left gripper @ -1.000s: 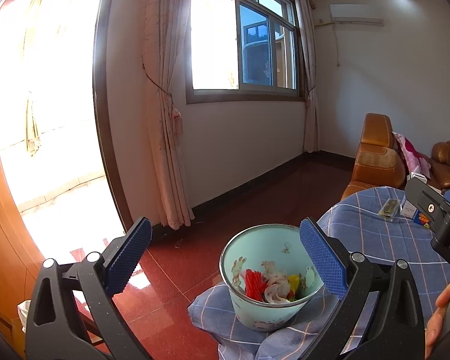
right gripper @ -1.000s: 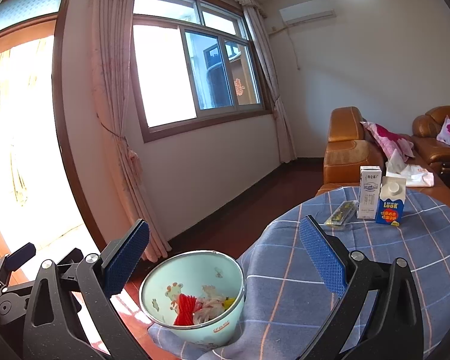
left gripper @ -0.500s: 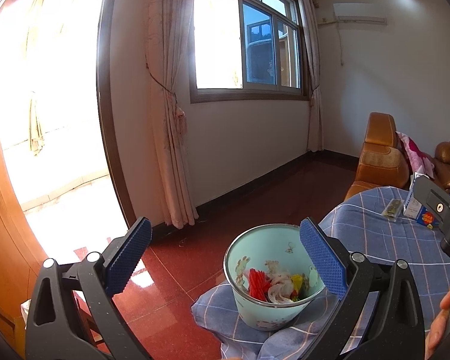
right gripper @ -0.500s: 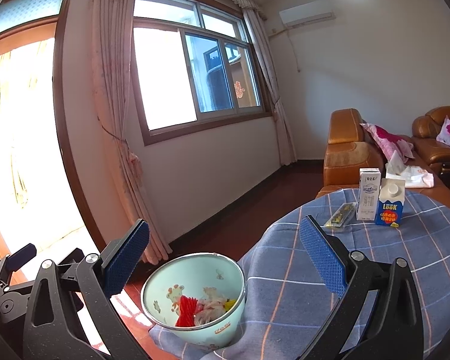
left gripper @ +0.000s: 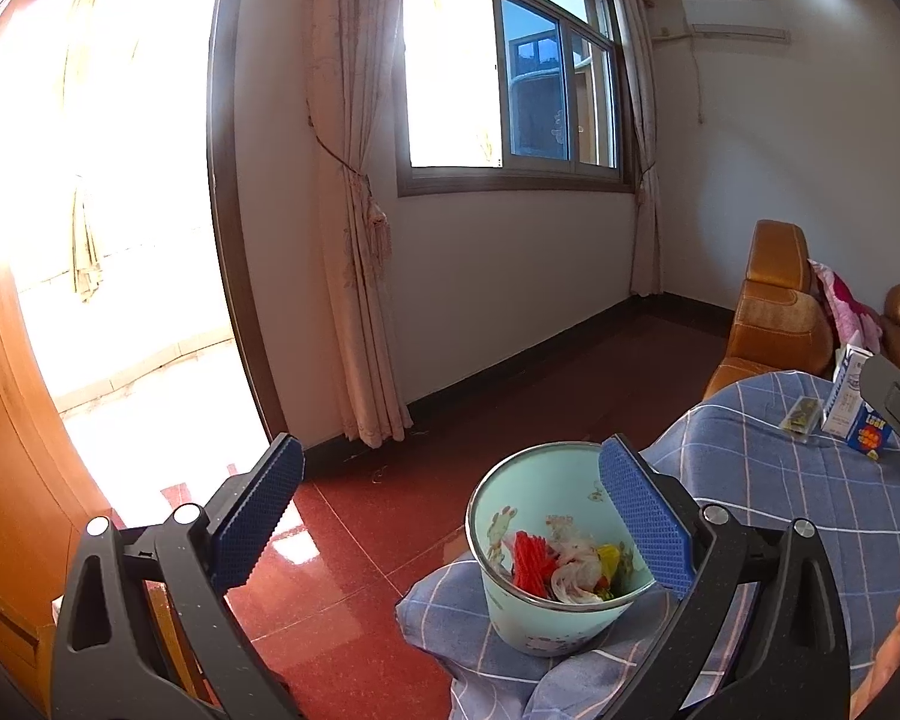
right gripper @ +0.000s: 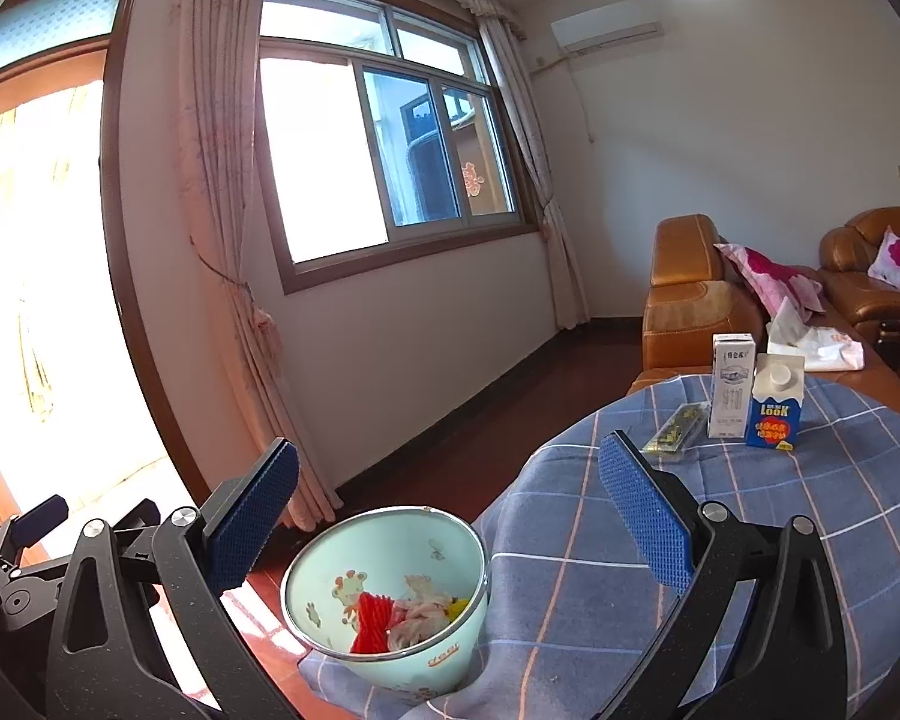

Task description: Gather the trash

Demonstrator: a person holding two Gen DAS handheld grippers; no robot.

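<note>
Both claws hang spread and empty: left claw (left gripper: 447,519), right claw (right gripper: 450,516). Trash left on the counter (right gripper: 750,516) at two o'clock: white carton (right gripper: 731,385), blue carton (right gripper: 776,400), flat wrapper (right gripper: 677,427). Cartons look light, crushable; pinch mid-body. Bin (right gripper: 390,594) at six.

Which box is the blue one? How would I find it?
Look at the round table with the blue checked cloth, far side near the orange sofa. Two cartons stand together there. The blue carton is the shorter one with a slanted white top, right of the tall white carton.
</note>
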